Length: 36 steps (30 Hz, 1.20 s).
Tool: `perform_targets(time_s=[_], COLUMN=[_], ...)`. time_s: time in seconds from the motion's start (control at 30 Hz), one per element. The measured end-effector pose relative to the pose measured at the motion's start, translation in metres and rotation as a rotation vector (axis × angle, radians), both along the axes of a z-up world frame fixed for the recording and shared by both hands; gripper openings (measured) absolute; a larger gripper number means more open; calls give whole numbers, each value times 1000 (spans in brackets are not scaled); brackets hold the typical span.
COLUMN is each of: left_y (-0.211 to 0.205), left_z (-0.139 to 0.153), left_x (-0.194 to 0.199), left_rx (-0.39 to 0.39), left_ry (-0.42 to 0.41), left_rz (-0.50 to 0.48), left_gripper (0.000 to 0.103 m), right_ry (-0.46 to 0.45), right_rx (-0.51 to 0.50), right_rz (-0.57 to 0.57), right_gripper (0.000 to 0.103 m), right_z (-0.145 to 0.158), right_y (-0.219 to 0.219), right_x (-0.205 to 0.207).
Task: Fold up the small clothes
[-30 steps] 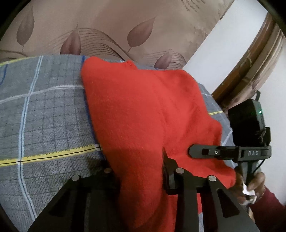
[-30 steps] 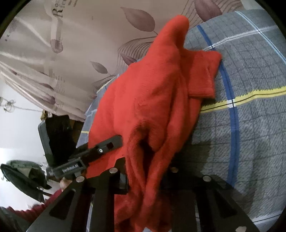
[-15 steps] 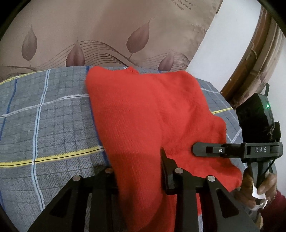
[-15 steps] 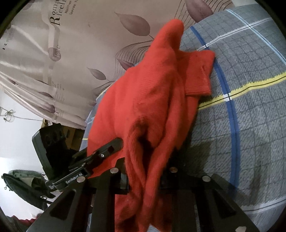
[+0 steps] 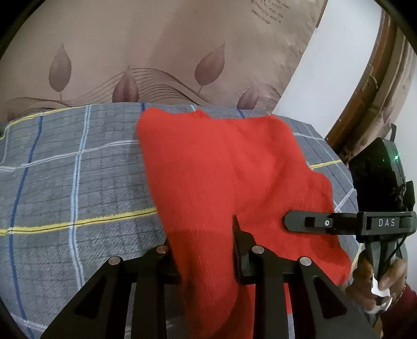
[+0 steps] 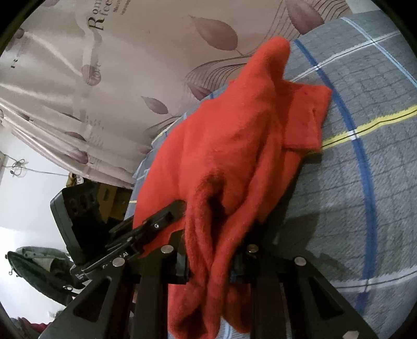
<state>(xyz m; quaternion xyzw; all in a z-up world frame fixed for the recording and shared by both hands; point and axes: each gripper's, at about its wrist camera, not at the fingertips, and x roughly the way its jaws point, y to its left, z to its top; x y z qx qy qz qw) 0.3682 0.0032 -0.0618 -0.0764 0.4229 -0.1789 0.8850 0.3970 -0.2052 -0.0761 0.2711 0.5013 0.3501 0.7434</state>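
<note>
"DAS" on the right tongs (image 5: 286, 224), "Rom…" and "R fee…" on the curtain (image 6: 96, 22)

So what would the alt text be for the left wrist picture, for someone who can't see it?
A red knitted garment lies on a grey checked blanket, its near edge between the closing jaws of the left tool. The right tool reaches in from the right in a person's hand. A leaf-patterned curtain hangs behind.
</note>
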Motion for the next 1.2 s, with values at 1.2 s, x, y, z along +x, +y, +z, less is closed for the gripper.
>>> perform_targets(time_s=[1.2], left_y=[59], left_z=[16], left_x=[-135], left_rx=[-158], left_ry=[108], left_rz=[81], left_gripper=[28], right_ry=[-2], right_rx=[47], right_rz=[99], right_gripper=[22], right_z=[11], right_y=[30], right_x=[-108])
